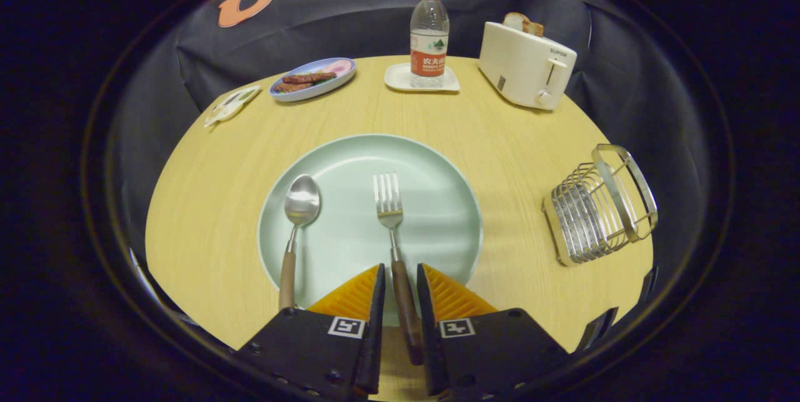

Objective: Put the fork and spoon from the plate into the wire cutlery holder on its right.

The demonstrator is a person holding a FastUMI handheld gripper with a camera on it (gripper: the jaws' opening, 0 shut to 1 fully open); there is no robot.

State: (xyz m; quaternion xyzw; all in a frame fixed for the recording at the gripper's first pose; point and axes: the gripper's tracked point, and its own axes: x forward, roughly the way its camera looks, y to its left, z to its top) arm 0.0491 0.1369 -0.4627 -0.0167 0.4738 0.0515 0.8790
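Fork handle straddled by gripper (400,277), fingers narrowed, contact not discernible.
Fork (392,227) lies on plate (437,170), tines toward 12 o'clock; spoon (296,227) parallel at 10; wire cutlery holder (597,208) seen at 2.

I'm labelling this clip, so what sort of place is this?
Probably a staged dining table in a booth: a plate with fork and spoon, a toaster, a water bottle. The gripper straddles the fork's handle.

Bright, sharp centre; fisheye-bent edges
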